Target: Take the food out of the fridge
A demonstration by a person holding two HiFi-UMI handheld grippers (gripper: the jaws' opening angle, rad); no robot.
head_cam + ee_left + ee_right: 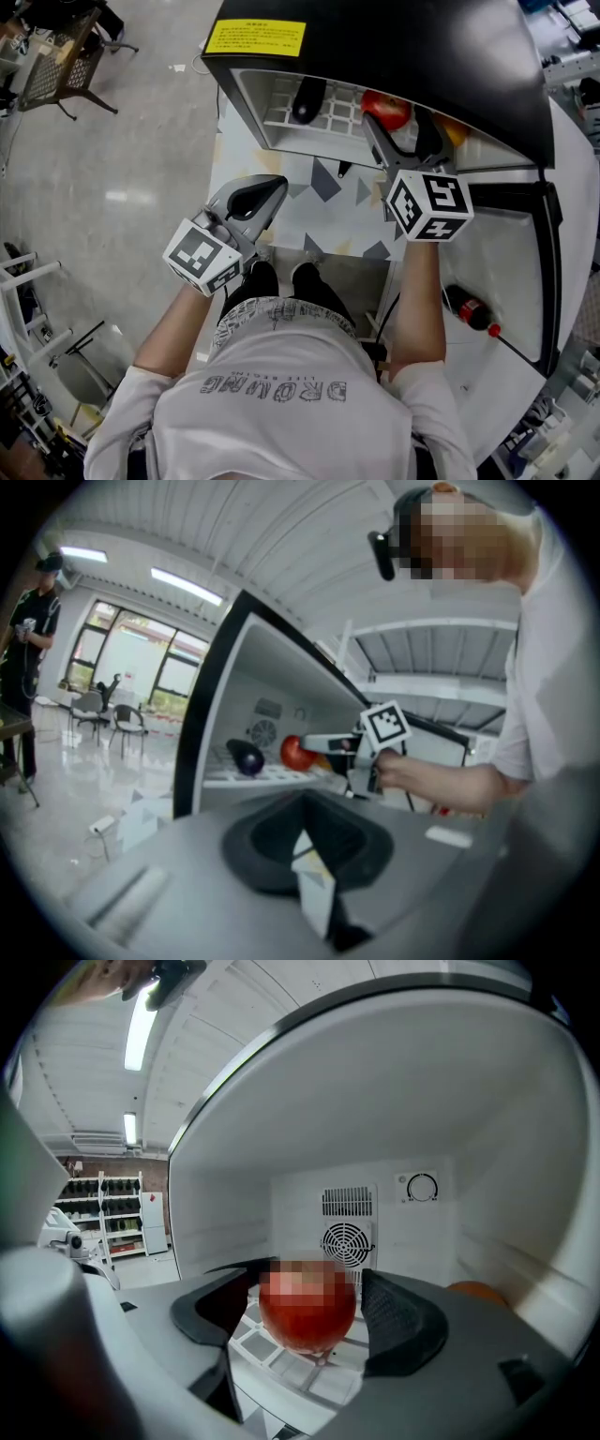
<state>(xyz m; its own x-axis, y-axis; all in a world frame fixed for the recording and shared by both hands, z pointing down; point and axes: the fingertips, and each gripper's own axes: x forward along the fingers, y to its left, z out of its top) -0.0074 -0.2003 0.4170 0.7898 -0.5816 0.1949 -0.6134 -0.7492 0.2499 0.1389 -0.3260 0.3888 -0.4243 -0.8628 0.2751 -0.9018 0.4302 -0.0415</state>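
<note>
Step in hand: grabbing the first item, nothing is out yet. Right gripper (405, 141) reaches into the open fridge (394, 47), jaws spread wide either side of the red fruit (307, 1314) on the wire shelf (281, 114), pads not pressing it. Next move, probably: clench gently on the fruit, lift it off the wires, draw it out. Left gripper (258, 199) hangs outside below the opening, jaws together, empty. The shelf also carries an eggplant (307, 98) on the left and an orange fruit (478, 1292) on the right. The door (511, 244) holds a bottle (472, 312).
</note>
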